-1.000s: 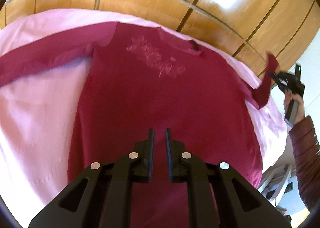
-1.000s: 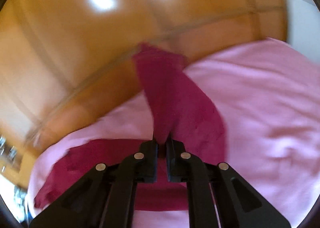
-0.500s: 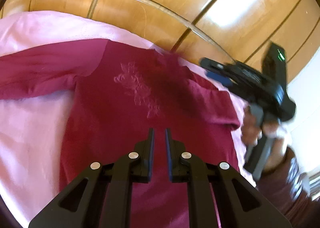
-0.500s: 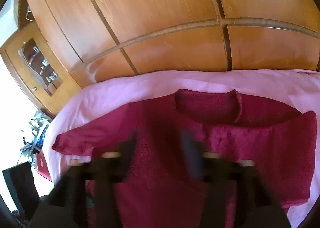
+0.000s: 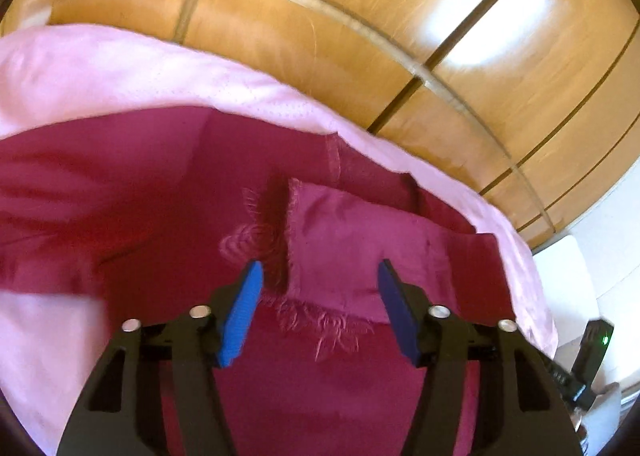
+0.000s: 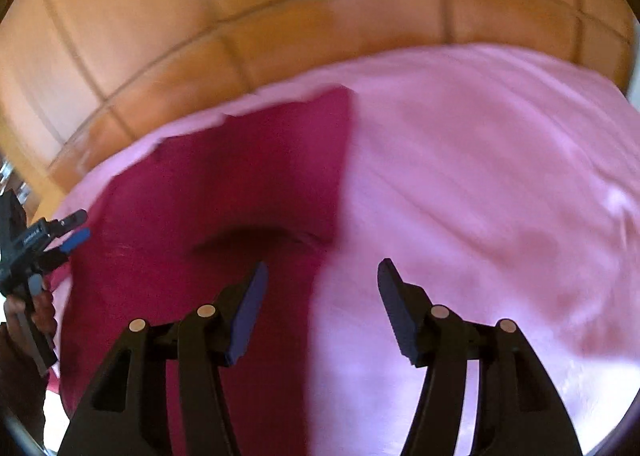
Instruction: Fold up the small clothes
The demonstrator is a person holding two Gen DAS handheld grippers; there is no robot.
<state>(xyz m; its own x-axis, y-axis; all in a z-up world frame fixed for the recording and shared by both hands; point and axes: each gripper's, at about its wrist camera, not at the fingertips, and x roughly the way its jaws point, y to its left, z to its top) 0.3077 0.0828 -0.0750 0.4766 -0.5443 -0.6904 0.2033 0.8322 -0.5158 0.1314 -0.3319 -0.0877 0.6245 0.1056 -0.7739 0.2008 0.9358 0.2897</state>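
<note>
My left tongs point(image 5: 318, 308) gape wide, empty, over the dark red top point(image 5: 168, 215) lying on the pink sheet point(image 5: 120, 71), collar toward the wooden wardrobe point(image 5: 360, 23), one sleeve point(image 5: 348, 252) folded across its chest. My right tongs point(image 6: 320, 308) gape wide too, gripping nothing, above the top's edge.

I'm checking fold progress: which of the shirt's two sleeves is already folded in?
The sleeve between the left gripper fingers: it lies across the shirt's chest, while the other sleeve stretches outward.

Left gripper point(image 5: 318, 276) fingers point(image 5: 240, 312) spread above folded sleeve point(image 5: 340, 248).
</note>
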